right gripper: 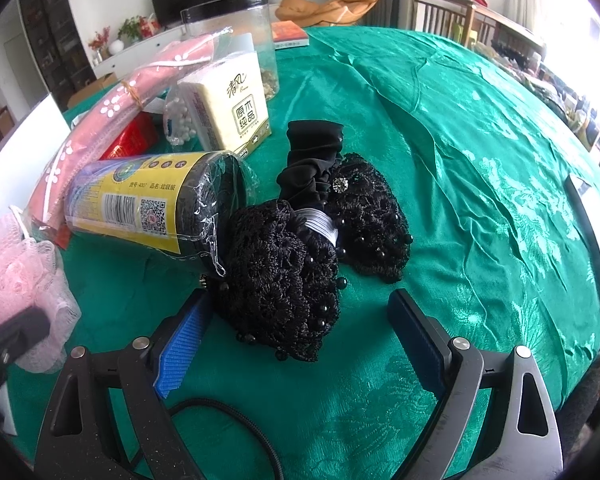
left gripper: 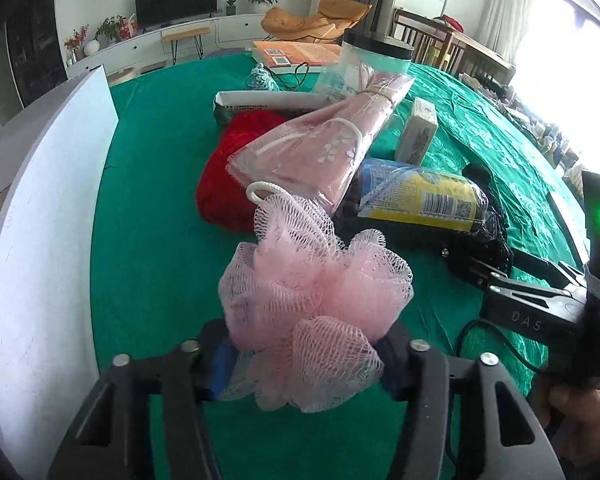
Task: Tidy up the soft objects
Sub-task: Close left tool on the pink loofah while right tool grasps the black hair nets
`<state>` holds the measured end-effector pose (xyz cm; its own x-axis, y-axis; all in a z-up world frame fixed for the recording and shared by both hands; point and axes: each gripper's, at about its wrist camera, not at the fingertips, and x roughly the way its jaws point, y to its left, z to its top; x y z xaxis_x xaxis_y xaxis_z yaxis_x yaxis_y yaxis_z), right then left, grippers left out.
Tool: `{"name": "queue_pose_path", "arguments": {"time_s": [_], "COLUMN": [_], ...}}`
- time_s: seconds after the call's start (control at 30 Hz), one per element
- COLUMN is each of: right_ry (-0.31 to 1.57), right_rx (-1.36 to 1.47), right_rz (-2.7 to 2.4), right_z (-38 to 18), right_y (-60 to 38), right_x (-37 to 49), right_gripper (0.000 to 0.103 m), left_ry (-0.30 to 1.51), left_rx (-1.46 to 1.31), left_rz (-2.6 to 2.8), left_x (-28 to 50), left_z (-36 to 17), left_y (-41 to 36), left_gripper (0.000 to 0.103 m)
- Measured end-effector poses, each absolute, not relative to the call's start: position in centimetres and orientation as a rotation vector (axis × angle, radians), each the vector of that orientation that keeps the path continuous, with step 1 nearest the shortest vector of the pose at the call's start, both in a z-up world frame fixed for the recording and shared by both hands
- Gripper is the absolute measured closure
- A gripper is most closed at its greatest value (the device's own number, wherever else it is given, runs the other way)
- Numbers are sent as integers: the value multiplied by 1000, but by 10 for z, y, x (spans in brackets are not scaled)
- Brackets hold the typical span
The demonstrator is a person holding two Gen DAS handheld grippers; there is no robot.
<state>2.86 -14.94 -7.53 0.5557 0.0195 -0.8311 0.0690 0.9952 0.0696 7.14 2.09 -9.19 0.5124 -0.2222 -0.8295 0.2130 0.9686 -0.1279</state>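
The left gripper (left gripper: 304,364) pinches a pink loofah (left gripper: 312,300), a fluffy ball of soft mesh with a white rope loop on its far top, held above the green cloth (left gripper: 152,240). The right gripper (right gripper: 296,340) is spread wide, its ribbed blue pads (right gripper: 184,344) on either side of the near end of a black lace hairnet (right gripper: 288,272). The hairnet is crocheted, beaded, with a gathered black band; its long axis runs away from the gripper. Just beside it lies a shiny wrapped roll (right gripper: 148,204) on its side.
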Motion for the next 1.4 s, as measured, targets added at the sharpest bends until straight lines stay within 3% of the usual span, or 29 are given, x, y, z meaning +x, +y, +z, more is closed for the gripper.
{"name": "queue_pose_path", "arguments": {"time_s": [0.07, 0.23, 0.27, 0.33, 0.4, 0.57, 0.63, 0.77, 0.8, 0.9, 1.0, 1.03, 1.07, 1.1, 1.3, 1.37, 1.4], "right_ry": [979, 959, 952, 934, 912, 749, 723, 841, 890, 985, 1030, 1023, 1024, 1027, 883, 854, 852], "right_rx": [117, 228, 266, 360, 485, 806, 828, 695, 606, 417, 331, 298, 282, 247, 112, 121, 131], "right_rz": [-23, 8, 19, 41, 73, 79, 28, 104, 119, 142, 152, 165, 184, 155, 19, 52, 75], "right_z": [-75, -72, -71, -70, -70, -67, -65, -59, -57, -63, -77, -76, -74, -69, -22, -17, -19], "right_y": [-153, -169, -174, -189, -208, -272, -287, -274, -261, -227, -215, -217, -218, -223, -268, -276, -279], "right_x": [29, 27, 27, 25, 22, -3, -9, 11, 19, 37, 54, 59, 65, 71, 125, 142, 150], "right_gripper": [11, 11, 12, 13, 13, 12, 11, 13, 14, 16, 34, 56, 67, 67, 67, 65, 62], "left_ry": [1004, 1018, 1017, 1010, 983, 998, 1006, 1011, 1008, 1024, 1031, 1025, 1017, 1010, 999, 1016, 1021], "left_rx": [-32, -16, 2, 41, 78, 154, 165, 153, 162, 152, 104, 84, 65, 45, -28, -17, -4], "left_rz": [-287, -380, -392, -389, -365, -342, -320, -313, -308, -315, -314, -312, -310, -302, -259, -243, -240], "left_x": [62, 37, 34, 30, 28, 29, 29, 28, 29, 31, 36, 37, 39, 42, 63, 66, 65], "left_z": [-85, -64, -61, -61, -64, -86, -94, -99, -100, -106, -108, -106, -104, -101, -99, -103, -104], "left_y": [32, 45, 44, 38, 30, 11, 8, 7, 6, 5, 11, 15, 18, 21, 31, 29, 28], "left_gripper": [59, 55, 50, 14, 5, 5, 5, 5, 8, 30, 49, 53, 55, 57, 57, 49, 35]}}
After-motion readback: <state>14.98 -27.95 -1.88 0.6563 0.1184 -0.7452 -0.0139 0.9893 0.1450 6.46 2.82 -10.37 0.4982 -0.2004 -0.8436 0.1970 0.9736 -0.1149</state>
